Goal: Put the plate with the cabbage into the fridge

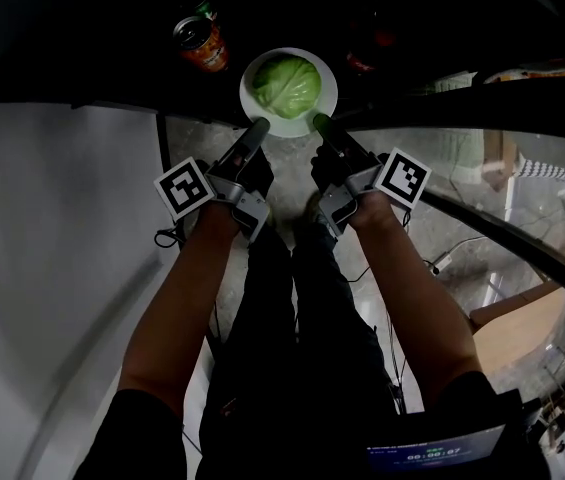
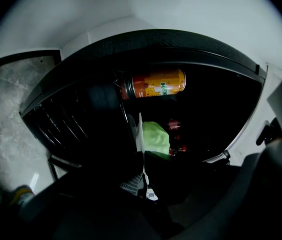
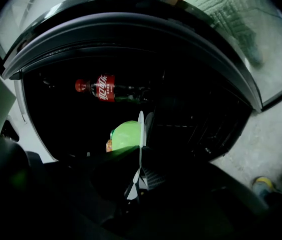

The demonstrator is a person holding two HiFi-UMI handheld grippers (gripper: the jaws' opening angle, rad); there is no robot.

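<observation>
Two grippers hold one white plate (image 1: 290,128) by its near rim, just inside the front edge of the fridge (image 1: 82,48). The left gripper (image 1: 259,126) bites the rim at its near-left. In the left gripper view the plate shows edge-on, pinched between the closed jaws. The right gripper (image 1: 320,122) takes the rim at its near-right, and its own view likewise shows the jaws clamped on that thin white edge. The cabbage (image 1: 286,85), pale green and round, sits in the middle of the plate and fills most of it. Whether the plate rests on the fridge's floor or hangs above it cannot be told.

The fridge's inside is dark. An orange can (image 1: 200,42) stands toward its back-left corner, well apart from the plate. A red-labelled bottle (image 3: 108,89) stands toward the back-right, dim in the head view. Dark ribbed racks (image 2: 61,124) show at the side of the opening in both gripper views. The casing round the opening is white.

Below the fridge's front edge the floor (image 1: 432,228) is grey, veined stone with a thin cable (image 1: 442,258) lying on it at the right. A white panel (image 1: 52,268) fills the room's left side. Wooden furniture (image 1: 512,333) stands at the right. The person's dark trousers (image 1: 292,308) run down the middle, and a yellow-toed shoe (image 3: 265,186) rests on the stone.
</observation>
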